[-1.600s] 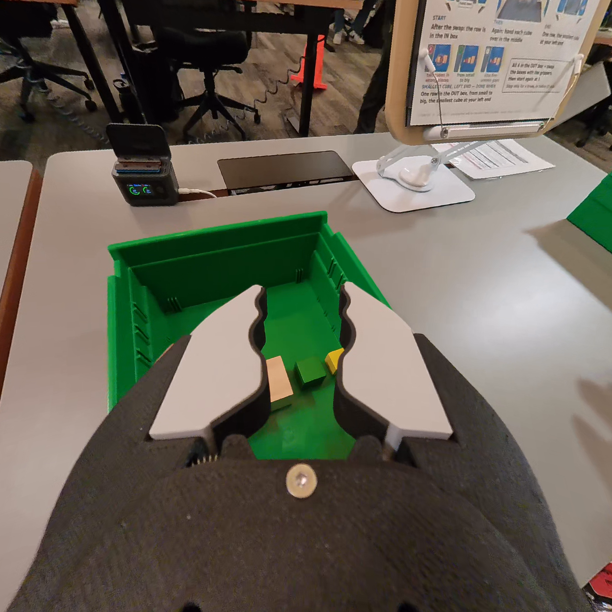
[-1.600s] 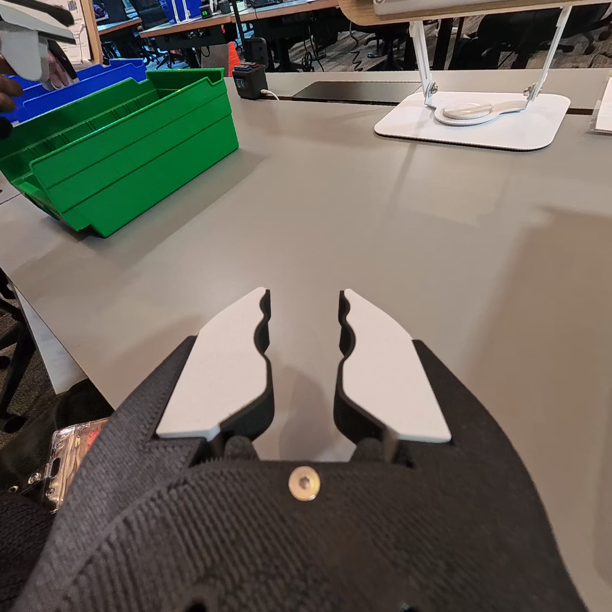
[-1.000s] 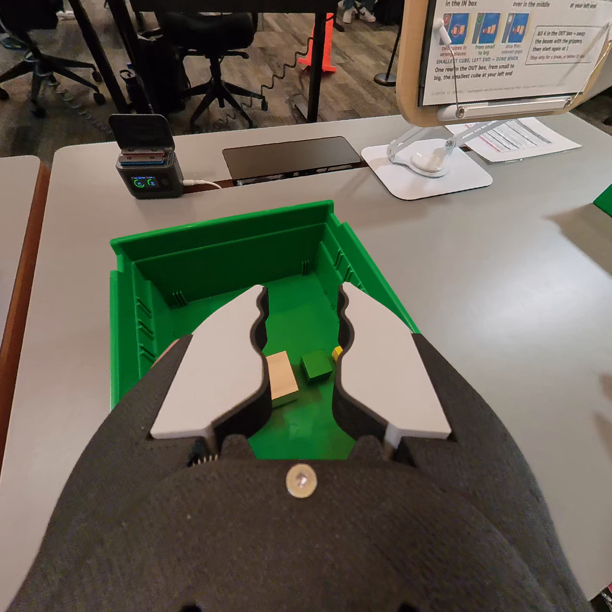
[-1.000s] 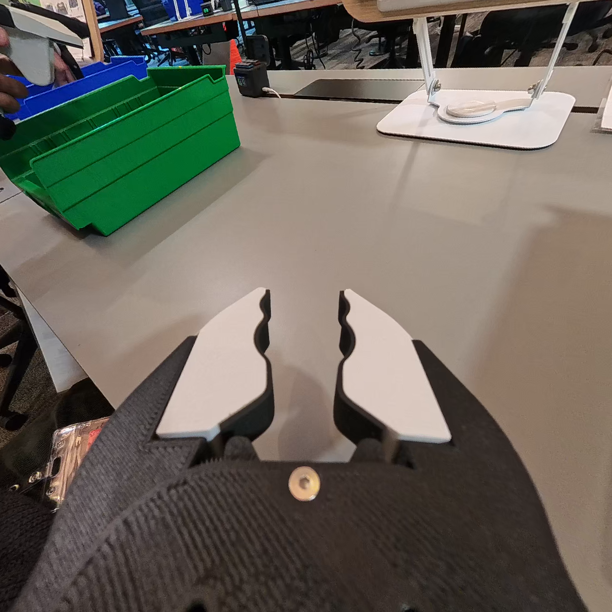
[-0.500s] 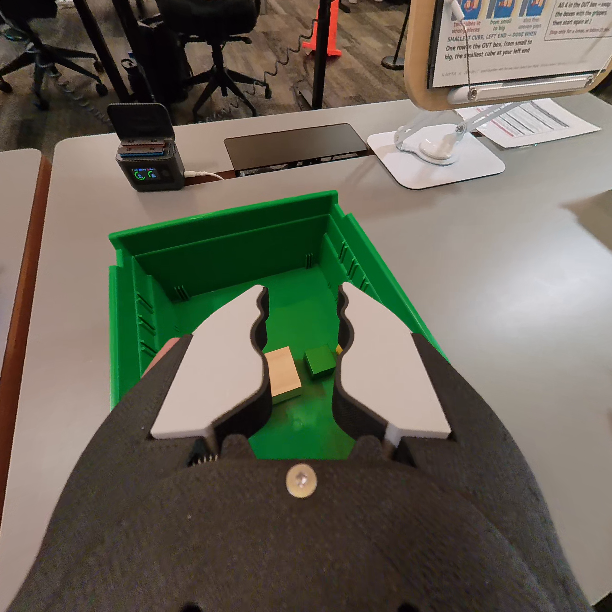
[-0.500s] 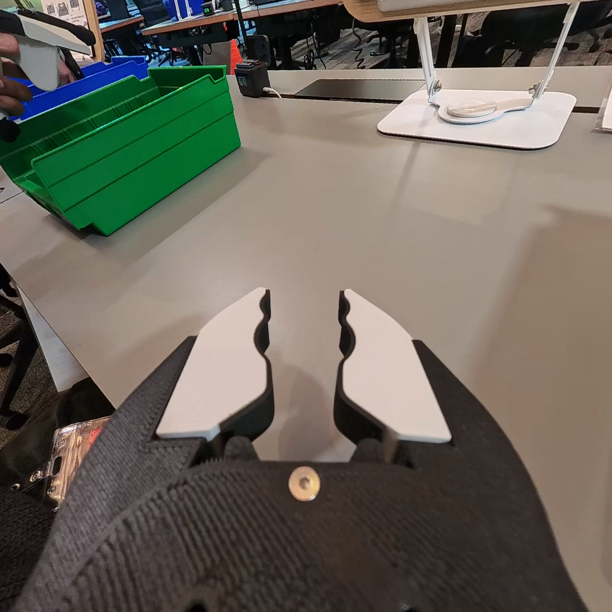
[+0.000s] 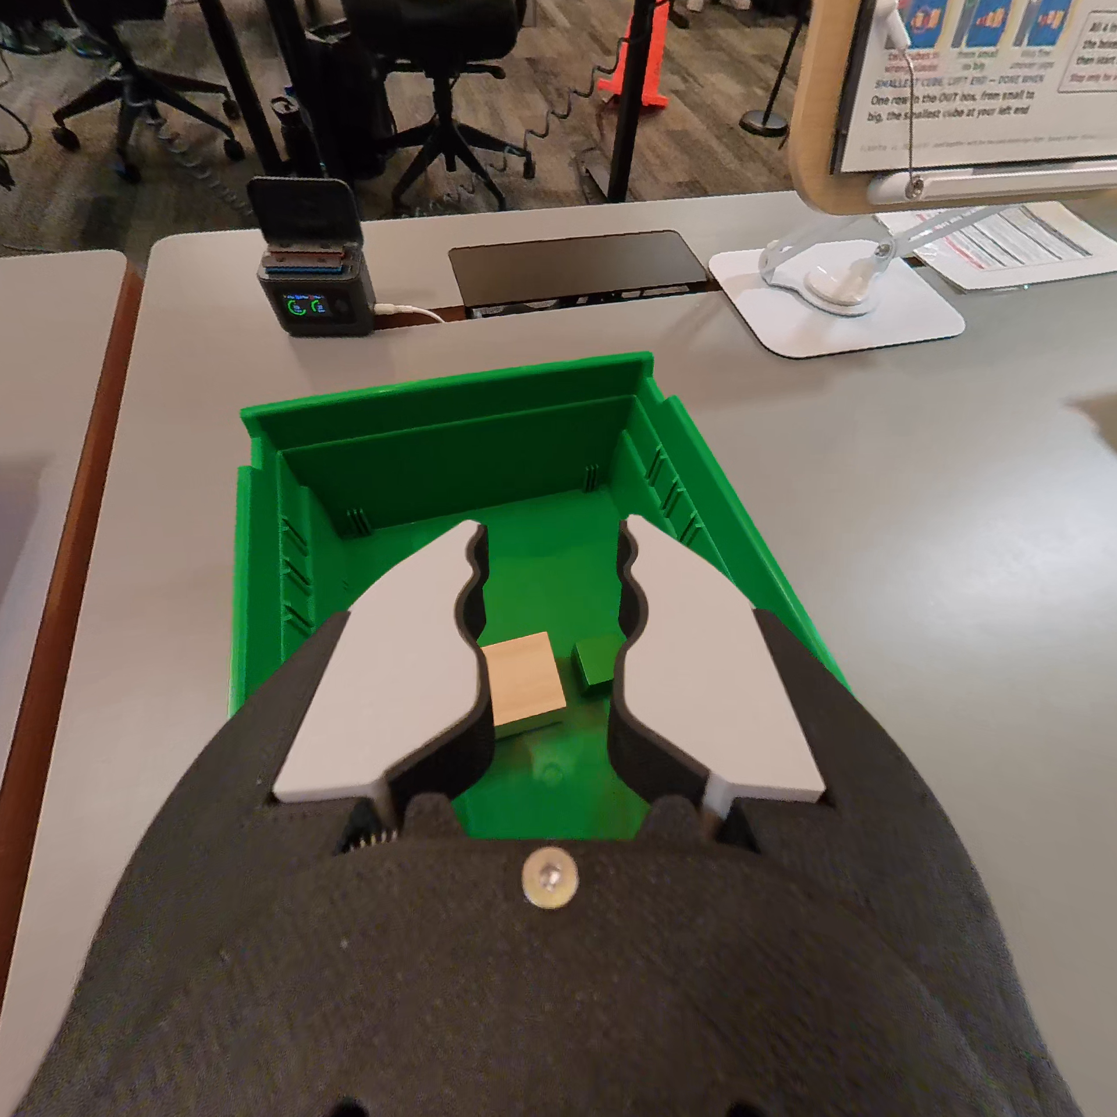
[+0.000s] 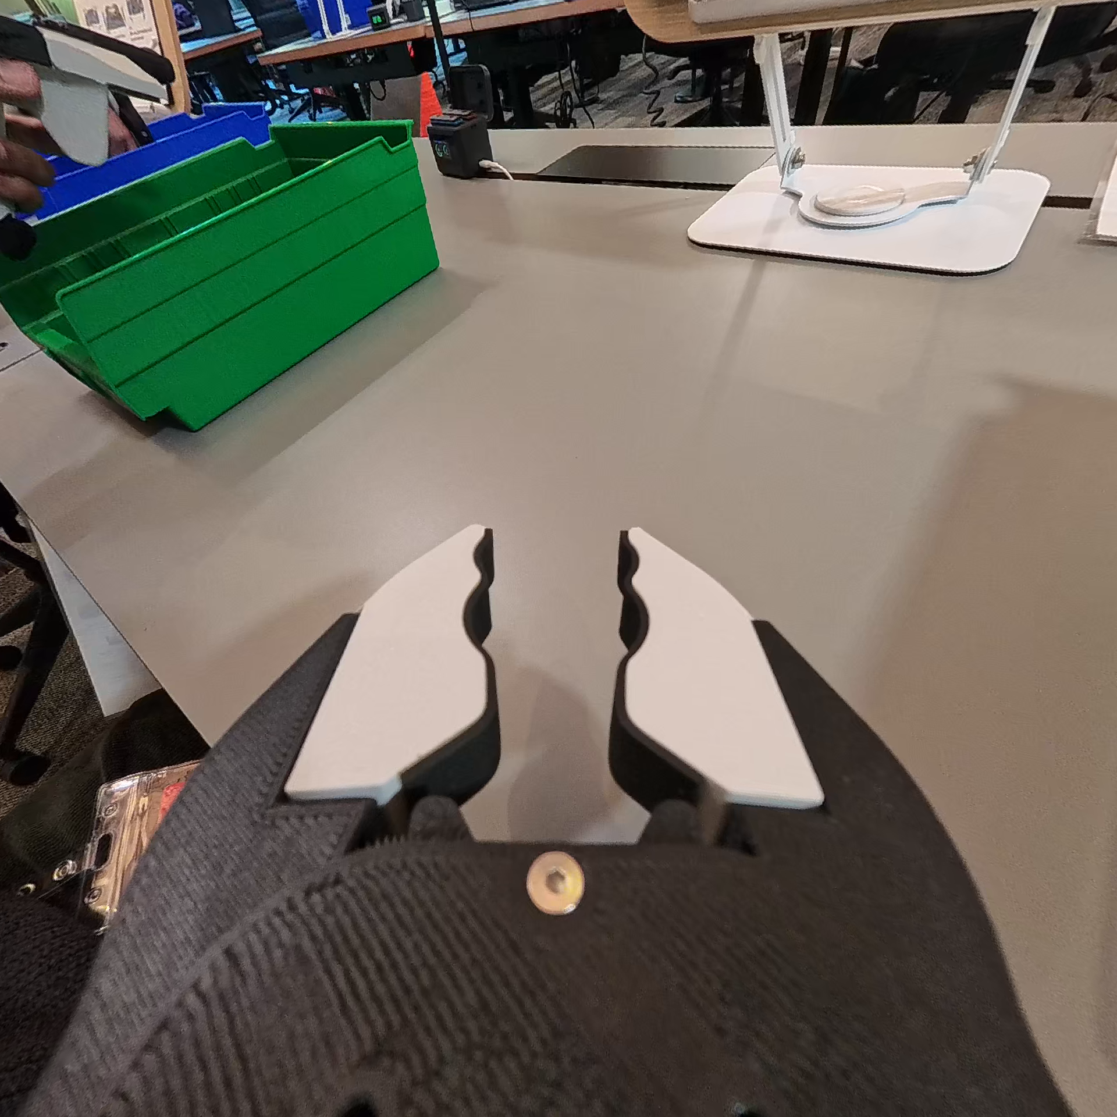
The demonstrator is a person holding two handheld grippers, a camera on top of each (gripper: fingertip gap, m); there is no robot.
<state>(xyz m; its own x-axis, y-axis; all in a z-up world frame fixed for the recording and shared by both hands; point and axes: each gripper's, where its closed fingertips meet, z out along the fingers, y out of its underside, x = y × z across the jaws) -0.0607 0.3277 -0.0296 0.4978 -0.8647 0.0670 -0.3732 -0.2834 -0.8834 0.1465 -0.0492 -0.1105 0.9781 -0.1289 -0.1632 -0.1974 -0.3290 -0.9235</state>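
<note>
Roughly: left claw (image 7: 550, 532) hung released over the green bin (image 7: 447, 393), wooden cube (image 7: 524, 678) nearest; to grip well, centre jaws on it, clear of the small green cube (image 7: 595, 665) just beside. Right claw (image 8: 555, 535) was released, empty, over bare tabletop (image 8: 755, 435) near its front edge. Blue bin (image 8: 181, 130) sat behind, contents hidden.

Left gripper (image 7: 550, 532) and right gripper (image 8: 555, 535), both with jaws apart, each empty
</note>
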